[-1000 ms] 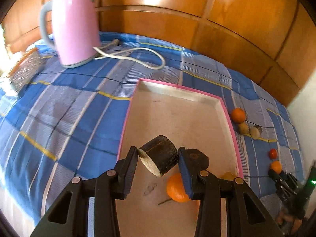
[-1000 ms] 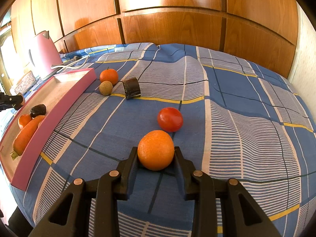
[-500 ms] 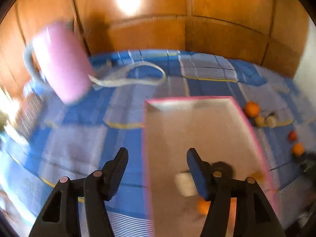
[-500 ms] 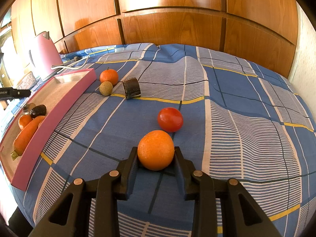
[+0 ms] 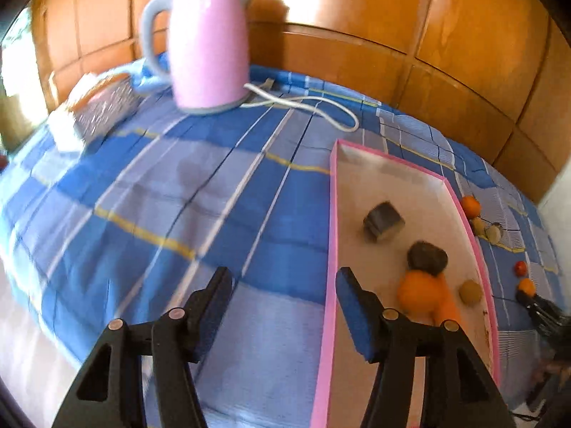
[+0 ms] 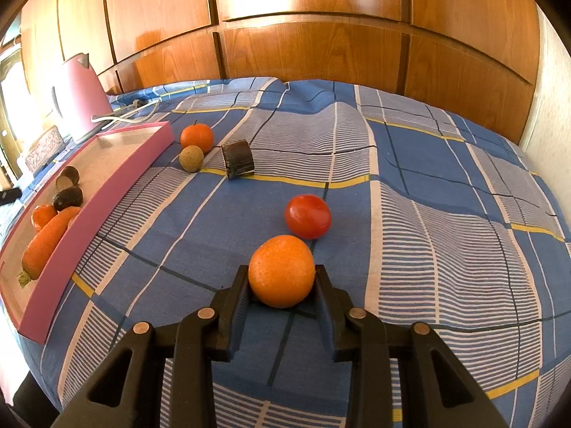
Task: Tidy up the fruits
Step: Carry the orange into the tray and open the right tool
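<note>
Two grippers | left gripper [image 5: 282, 292] spread, empty, over tray [image 5: 333, 235] edge | right gripper [image 6: 282, 285] pinching orange [image 6: 281, 271] on bed [image 6: 428, 185], likely tray-bound | tomato [image 6: 307, 215] just beyond, loose

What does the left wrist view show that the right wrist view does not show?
Only the left wrist view shows the open left gripper and a small tan fruit inside the pink tray. Only the right wrist view shows the right gripper closed on a large orange at close range. Both show the tray, the pink kettle, the carrot and the red tomato.
</note>
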A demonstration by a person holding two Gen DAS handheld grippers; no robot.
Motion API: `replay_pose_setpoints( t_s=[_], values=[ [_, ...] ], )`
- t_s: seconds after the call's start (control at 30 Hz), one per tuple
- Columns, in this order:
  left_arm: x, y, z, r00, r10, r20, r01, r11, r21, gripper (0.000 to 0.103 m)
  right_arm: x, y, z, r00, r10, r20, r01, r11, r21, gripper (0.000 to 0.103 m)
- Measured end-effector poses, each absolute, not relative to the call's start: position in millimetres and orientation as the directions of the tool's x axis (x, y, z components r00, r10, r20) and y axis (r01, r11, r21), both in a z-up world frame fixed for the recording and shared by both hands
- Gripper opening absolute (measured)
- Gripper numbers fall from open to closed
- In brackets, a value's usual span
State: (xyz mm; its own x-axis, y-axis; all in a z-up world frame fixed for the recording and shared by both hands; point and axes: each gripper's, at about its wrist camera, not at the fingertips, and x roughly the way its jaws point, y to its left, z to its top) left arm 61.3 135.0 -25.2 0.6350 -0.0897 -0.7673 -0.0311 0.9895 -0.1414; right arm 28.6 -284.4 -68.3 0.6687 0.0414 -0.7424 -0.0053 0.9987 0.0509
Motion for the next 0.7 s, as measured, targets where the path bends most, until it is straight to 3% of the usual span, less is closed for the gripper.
replay_pose_setpoints(
  t_s=[0.4, 0.6, 0.7],
  values=[
    [35.7, 128.3, -0.1, 0.669, -0.112, -0.735, 0.006, 0.989, -0.146, 0.062, 36.6, -279.8, -62.3, 0.622, 0.017, -0.783, -0.008, 1.0, 0.016, 0.034],
    [33.7, 129.7, 25.3, 0.713, -0.146, -0.686, -0.003, 0.977, -0.212, 0.064, 35.1, -257.0, -44.0, 0.643, 0.067, -0.763, -0.062, 0.997, 0.036, 0.034],
    [31.8, 117.7, 30.3, 0.721, -0.143, -0.678, 0.034, 0.985, -0.171, 0.064, 34.5, -236.9, -33.5, 0.65, 0.108, -0.752, -0.123, 0.992, 0.036, 0.034]
  ],
)
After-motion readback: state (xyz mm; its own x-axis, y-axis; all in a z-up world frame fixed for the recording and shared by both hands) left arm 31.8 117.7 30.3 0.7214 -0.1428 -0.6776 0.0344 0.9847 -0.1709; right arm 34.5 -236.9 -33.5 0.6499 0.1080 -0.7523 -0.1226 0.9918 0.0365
